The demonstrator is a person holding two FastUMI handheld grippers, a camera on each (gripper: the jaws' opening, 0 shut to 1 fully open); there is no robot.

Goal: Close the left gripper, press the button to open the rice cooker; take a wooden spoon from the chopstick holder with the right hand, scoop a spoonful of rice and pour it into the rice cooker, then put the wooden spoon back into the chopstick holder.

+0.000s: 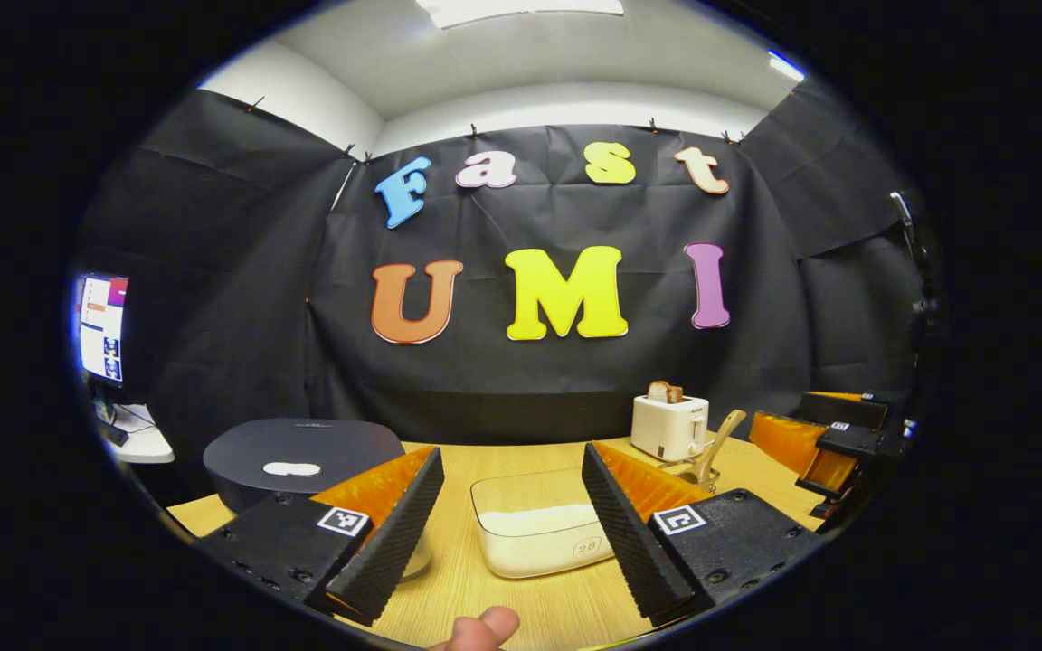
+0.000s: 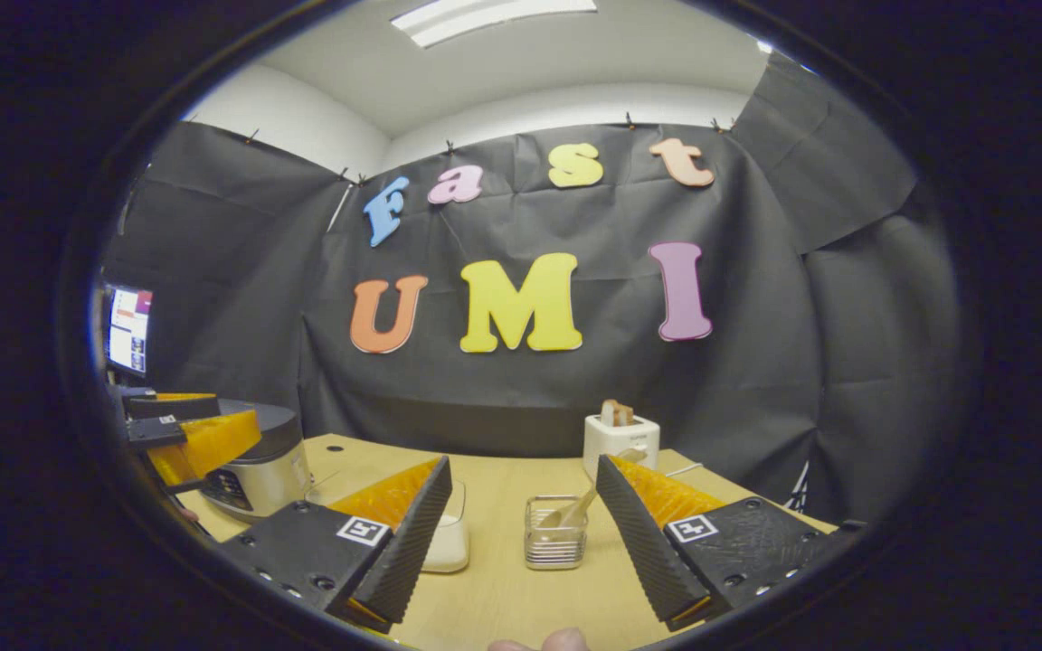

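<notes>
While both claws hang spread w/ nothing held, left gripper (image 1: 512, 520) has rice cooker (image 1: 304, 457), lid down, just ahead to its left, & right gripper (image 2: 521, 533) faces chopstick holder (image 2: 555, 532), wooden spoon (image 2: 575, 511) leaning right.

Bright ceiling panel (image 1: 521, 9) overhead; even light, soft shadows, sharp centre, strong fisheye bending at edges.

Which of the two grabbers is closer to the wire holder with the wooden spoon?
The right gripper: the chopstick holder stands straight ahead between its open fingers. The left gripper faces the rice container, with the holder off to its right.
</notes>
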